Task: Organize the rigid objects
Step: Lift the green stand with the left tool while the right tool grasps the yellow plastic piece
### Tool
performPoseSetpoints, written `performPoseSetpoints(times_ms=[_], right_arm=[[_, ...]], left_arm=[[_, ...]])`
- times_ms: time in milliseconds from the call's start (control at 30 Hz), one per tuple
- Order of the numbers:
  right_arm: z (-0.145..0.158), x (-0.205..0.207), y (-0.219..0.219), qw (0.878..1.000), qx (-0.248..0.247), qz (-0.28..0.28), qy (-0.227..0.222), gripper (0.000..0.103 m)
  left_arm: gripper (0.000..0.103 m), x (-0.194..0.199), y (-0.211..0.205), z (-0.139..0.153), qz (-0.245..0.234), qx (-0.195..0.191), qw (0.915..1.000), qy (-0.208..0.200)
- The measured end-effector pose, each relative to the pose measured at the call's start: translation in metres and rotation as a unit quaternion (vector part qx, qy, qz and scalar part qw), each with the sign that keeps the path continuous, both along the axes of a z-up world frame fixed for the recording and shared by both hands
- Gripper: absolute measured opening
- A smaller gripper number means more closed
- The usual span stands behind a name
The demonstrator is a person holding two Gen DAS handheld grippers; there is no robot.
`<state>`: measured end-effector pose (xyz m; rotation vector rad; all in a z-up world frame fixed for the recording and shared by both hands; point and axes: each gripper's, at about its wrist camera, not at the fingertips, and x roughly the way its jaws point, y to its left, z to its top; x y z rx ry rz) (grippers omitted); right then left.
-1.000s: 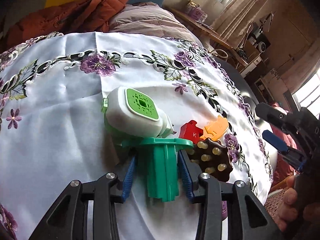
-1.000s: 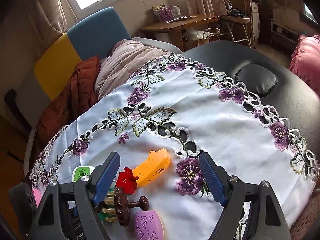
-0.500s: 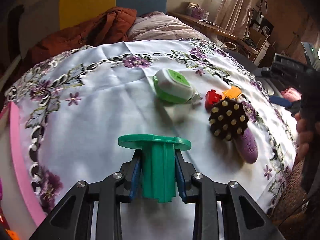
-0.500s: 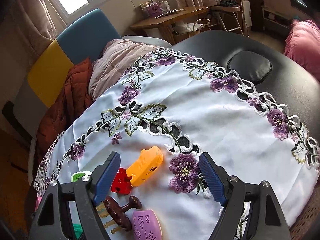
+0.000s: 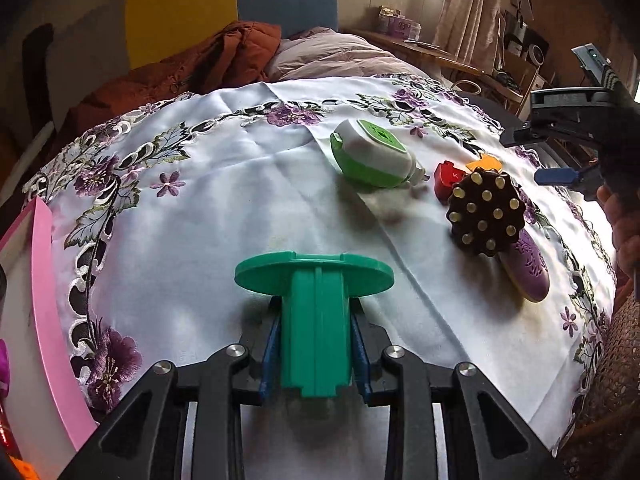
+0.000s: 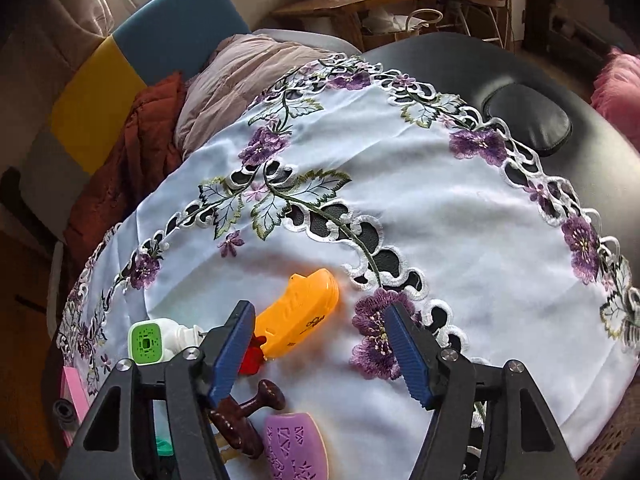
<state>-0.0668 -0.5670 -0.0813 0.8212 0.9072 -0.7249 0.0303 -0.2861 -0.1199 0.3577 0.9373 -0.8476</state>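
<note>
My left gripper (image 5: 315,354) is shut on a green plastic piece (image 5: 316,304) with a round flange, held above the white embroidered cloth (image 5: 224,216). To its right on the cloth lie a white-and-green device (image 5: 370,154), a red block (image 5: 446,180), an orange toy (image 6: 298,318), a dark brown studded massager (image 5: 486,214) and a purple oval piece (image 5: 526,270). My right gripper (image 6: 320,350) hovers over the cloth just right of the orange toy; its jaws are closing, with nothing pressed between them.
A pink-edged tray (image 5: 44,304) sits at the cloth's left edge. Brown and beige quilted jackets (image 5: 224,56) lie behind the cloth against a yellow-and-blue chair back (image 5: 228,0). Bare black padded surface (image 6: 524,120) lies beyond the cloth's far right. A hand (image 5: 626,224) holds the right gripper.
My left gripper closed on the green piece and drew back to the left, away from the cluster of objects. My right gripper sank towards the orange toy and its jaws narrowed.
</note>
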Motion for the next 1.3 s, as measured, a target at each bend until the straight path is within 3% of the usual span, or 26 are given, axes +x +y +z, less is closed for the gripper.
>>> performPoseSetpoints(times_ms=[200,267,300,333,567,867,1133,1300], right_arm=[[-0.023,0.031,-0.004,0.999,0.012,0.008,0.042,0.063],[-0.035,0.037,-0.005,0.998,0.016,0.017,0.054,0.046],[-0.036,0.04,-0.004,0.997,0.008,0.026,0.067,0.031],[-0.034,0.041,-0.002,0.996,-0.009,0.034,0.076,0.027],[-0.039,0.037,-0.005,0.996,0.003,0.049,0.071,0.028],[-0.044,0.046,0.004,0.992,-0.032,0.077,0.098,0.029],[-0.043,0.055,0.013,0.986,-0.067,0.099,0.118,0.029],[-0.042,0.055,0.015,0.983,-0.079,0.108,0.124,0.029]], left_arm=[[0.03,0.0,0.002,0.0,0.006,-0.009,0.9999,0.002],[0.03,0.001,0.004,0.0,0.009,-0.015,0.9998,0.008],[0.03,0.001,0.005,0.0,0.011,-0.018,0.9997,0.01],[0.03,0.002,0.005,0.0,0.012,-0.02,0.9997,0.012],[0.03,0.001,0.006,0.0,0.016,-0.021,0.9996,0.01],[0.03,0.002,0.025,0.009,0.05,-0.024,0.9981,0.028],[0.03,0.011,0.083,0.048,0.107,-0.063,0.992,0.025],[0.03,0.05,0.134,0.069,0.167,-0.078,0.9827,0.02]])
